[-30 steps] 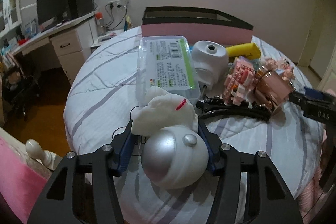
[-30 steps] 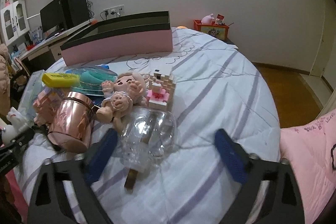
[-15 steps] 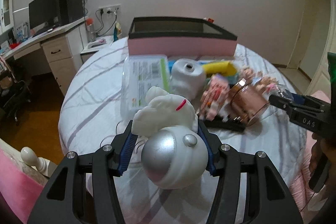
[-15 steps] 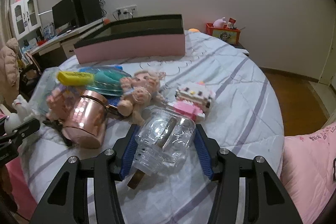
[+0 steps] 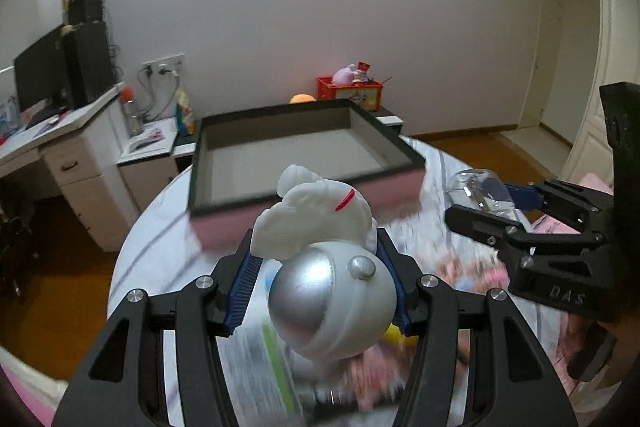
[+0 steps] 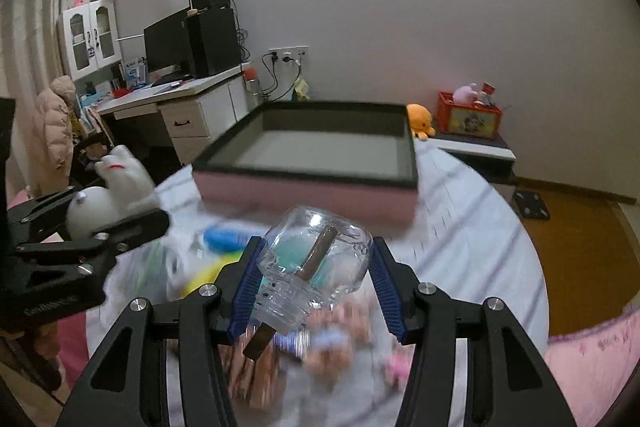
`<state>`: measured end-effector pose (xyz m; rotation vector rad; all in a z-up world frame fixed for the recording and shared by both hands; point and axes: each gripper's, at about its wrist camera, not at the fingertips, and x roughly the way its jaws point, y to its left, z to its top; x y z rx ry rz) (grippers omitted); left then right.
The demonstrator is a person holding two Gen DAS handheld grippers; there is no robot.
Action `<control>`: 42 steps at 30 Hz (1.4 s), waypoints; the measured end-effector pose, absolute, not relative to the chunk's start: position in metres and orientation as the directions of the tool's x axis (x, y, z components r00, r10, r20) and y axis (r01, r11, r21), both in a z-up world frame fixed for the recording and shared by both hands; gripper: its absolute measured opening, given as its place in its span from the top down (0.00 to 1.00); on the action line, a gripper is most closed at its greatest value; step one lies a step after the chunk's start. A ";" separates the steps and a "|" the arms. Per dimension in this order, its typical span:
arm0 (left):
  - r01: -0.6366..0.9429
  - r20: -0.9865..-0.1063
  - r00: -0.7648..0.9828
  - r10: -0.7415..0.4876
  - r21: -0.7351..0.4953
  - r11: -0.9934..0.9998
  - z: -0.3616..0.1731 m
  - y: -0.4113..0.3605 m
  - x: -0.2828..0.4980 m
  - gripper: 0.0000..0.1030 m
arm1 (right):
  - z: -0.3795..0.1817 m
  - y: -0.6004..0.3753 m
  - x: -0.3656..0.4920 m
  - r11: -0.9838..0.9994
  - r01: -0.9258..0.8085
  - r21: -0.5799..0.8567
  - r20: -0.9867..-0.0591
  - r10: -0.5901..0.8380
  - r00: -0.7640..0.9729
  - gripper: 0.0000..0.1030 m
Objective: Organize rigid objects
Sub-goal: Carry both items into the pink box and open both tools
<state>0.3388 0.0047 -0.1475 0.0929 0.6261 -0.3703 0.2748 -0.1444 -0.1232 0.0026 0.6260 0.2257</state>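
Note:
My left gripper (image 5: 316,279) is shut on a white astronaut figure (image 5: 320,259) with a silver visor, held up above the bed. My right gripper (image 6: 316,271) is shut on a clear glass jar (image 6: 316,259) with a brown stick inside, also lifted off the bedding. Ahead of both lies an empty pink box (image 5: 304,155) with a black rim and grey floor (image 6: 316,155). In the left wrist view the right gripper (image 5: 500,203) with the jar (image 5: 476,187) is at the right. In the right wrist view the left gripper (image 6: 112,215) with the astronaut (image 6: 108,187) is at the left.
Blurred toys and a plastic case (image 5: 260,367) lie on the striped bed (image 6: 472,227) beneath the grippers. A desk (image 6: 188,107) with monitor stands at the left. A red toy crate (image 6: 470,115) and an orange plush (image 6: 420,121) sit behind the box.
The right gripper closed on the glass jar and lifted it. Both grippers rose with their objects and moved toward the pink box, which now shows its open inside.

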 end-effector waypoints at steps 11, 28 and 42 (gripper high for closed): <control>0.373 -0.719 0.653 -0.240 0.029 0.927 -0.143 -0.017 0.496 0.45 | -0.117 -0.125 0.426 0.973 -0.218 0.071 -0.673 0.208 0.710 0.48; 0.324 -0.827 0.555 -0.092 0.113 0.939 -0.207 -0.018 0.555 0.31 | -0.182 -0.131 0.502 0.976 -0.179 0.128 -0.804 0.207 0.557 0.43; 0.219 -0.496 0.858 -0.131 0.124 0.968 -0.092 0.036 0.390 0.00 | -0.077 -0.137 0.378 0.973 -0.216 0.078 -0.591 0.219 0.776 0.18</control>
